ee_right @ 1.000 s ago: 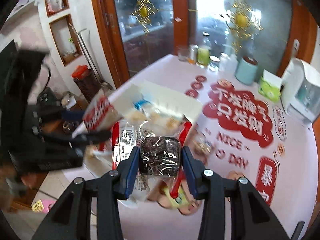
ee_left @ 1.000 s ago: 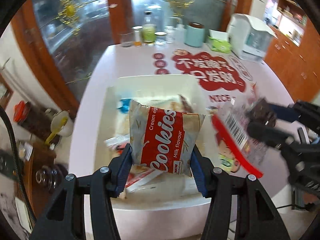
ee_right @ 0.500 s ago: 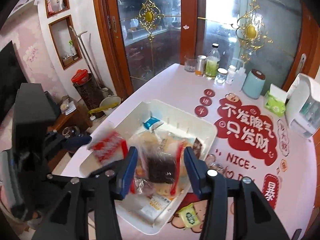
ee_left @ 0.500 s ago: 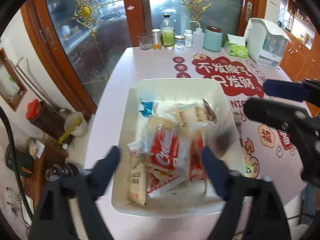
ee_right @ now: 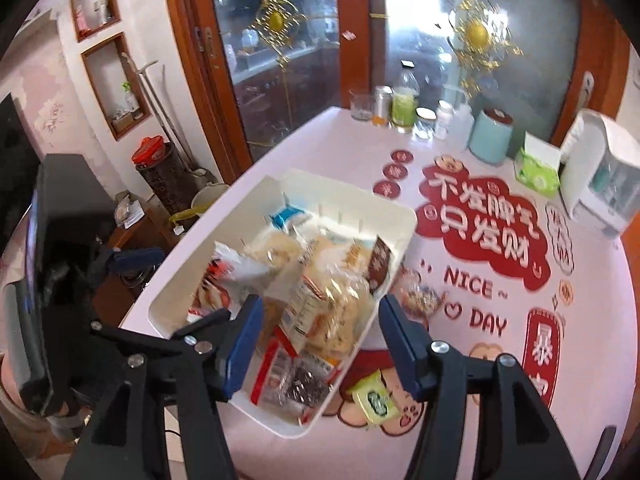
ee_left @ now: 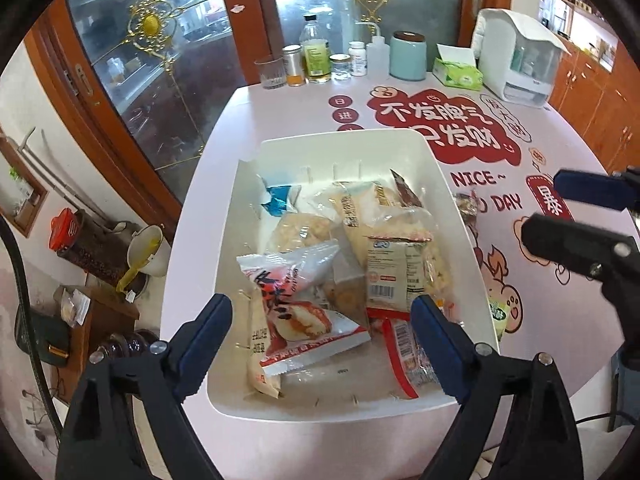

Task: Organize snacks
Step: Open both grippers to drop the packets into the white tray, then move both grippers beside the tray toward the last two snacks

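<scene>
A white plastic bin [ee_left: 448, 184] holds several snack packets. My left gripper [ee_left: 320, 320] stands wide open above the bin's near end, with nothing between its pads. A red-and-white packet [ee_left: 300, 304] lies in the bin right below it. My right gripper [ee_right: 320, 336] hovers over the bin's [ee_right: 404, 236] near corner. Its jaws are opening and nothing is pressed between them. A clear red-edged packet with a dark snack [ee_right: 298, 380] lies under it in the bin. Each gripper also shows at the edge of the other's view, the right gripper [ee_left: 580, 216] and the left gripper [ee_right: 132, 260].
On the pink printed tablecloth beside the bin lie a green packet [ee_right: 374, 398] and a small wrapped snack [ee_right: 420, 298]. Bottles and jars [ee_left: 316, 60], a teal canister [ee_left: 408, 56], a tissue box [ee_left: 456, 68] and a white appliance [ee_left: 516, 60] stand along the far edge.
Both grippers have opened and let go of their packets. The cookies packet and the dark-snack packet have dropped into the bin, and the views have pulled back.
</scene>
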`<state>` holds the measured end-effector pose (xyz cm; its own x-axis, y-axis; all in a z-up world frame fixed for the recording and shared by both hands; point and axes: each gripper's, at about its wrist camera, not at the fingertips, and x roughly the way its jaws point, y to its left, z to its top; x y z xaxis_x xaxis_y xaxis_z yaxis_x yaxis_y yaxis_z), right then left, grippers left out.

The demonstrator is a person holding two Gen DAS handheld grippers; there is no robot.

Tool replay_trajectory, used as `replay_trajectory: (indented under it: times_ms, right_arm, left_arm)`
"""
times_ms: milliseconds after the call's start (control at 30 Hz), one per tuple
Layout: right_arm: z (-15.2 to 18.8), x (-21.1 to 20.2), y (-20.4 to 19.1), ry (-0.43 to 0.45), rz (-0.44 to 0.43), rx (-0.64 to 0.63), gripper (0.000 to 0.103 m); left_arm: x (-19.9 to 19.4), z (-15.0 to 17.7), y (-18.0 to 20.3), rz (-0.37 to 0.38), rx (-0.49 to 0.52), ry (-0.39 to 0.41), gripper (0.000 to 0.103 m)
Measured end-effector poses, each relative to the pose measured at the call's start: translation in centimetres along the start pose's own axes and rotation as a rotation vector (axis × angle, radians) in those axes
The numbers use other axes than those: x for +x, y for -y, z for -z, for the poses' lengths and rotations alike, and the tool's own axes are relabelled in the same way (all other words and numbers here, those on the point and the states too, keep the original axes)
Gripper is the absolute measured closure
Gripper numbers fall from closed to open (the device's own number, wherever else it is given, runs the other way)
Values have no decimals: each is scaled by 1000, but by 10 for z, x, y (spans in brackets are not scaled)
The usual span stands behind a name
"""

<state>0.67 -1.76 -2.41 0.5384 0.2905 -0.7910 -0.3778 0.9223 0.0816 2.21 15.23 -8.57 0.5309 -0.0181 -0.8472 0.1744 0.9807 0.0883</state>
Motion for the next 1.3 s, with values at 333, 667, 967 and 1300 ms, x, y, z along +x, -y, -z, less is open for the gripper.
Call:
replay_trajectory:
  times_ms: [333, 667, 967, 1300]
  right_arm:
    - [30, 18, 32, -106, -33, 165, 43]
    - [35, -11, 64, -86, 73, 117, 43]
    - [10, -44, 140, -9, 104, -99, 43]
    - [-23, -12, 211, -39, 6, -432, 43]
  left_arm:
    - [-4, 4, 28, 50, 86, 10, 13]
    - [-17, 4, 50, 51, 36, 36, 13]
    - [-23, 2, 93, -61, -144, 1, 12]
    - [-16, 14, 176, -126, -444, -36, 12]
